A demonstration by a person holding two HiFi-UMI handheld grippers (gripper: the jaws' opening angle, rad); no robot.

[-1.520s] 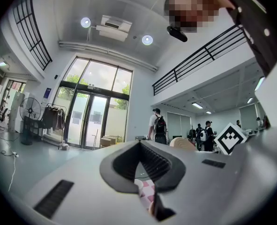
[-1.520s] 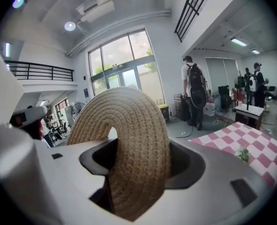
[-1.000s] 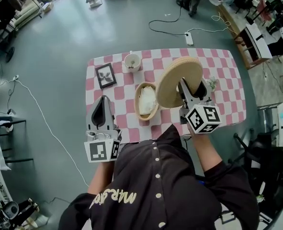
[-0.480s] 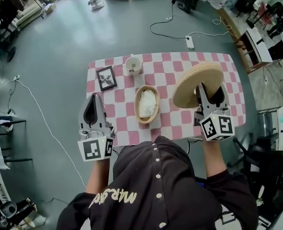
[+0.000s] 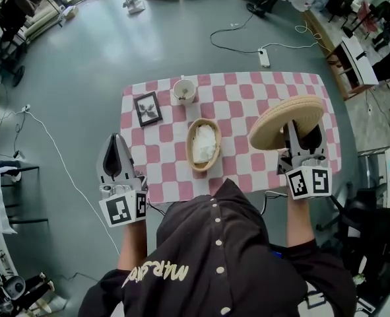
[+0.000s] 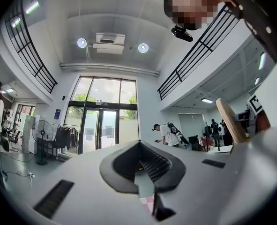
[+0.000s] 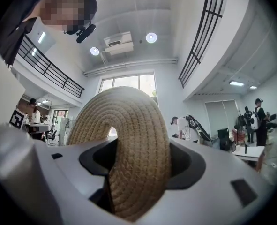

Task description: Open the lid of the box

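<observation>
r gripper [image 5: 304, 132] clamped on the lid [image 5: 286, 121]: woven disc, rim pinched betw the jaws, tilted, held over the right end of the checked table [image 5: 241, 88], well apart from the box. box [image 5: 203, 144] = oval woven basket mid-table, open, sth white inside. l gripper [image 5: 115, 147] just off the table's left edge, jaws together, nothing betw them. cup [image 5: 184, 89] + picture frame [image 5: 146, 106] at the far side.

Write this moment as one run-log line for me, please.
lid: off box, clamped in right gripper jaws | box: open on table | left gripper: jaws together, empty
</observation>
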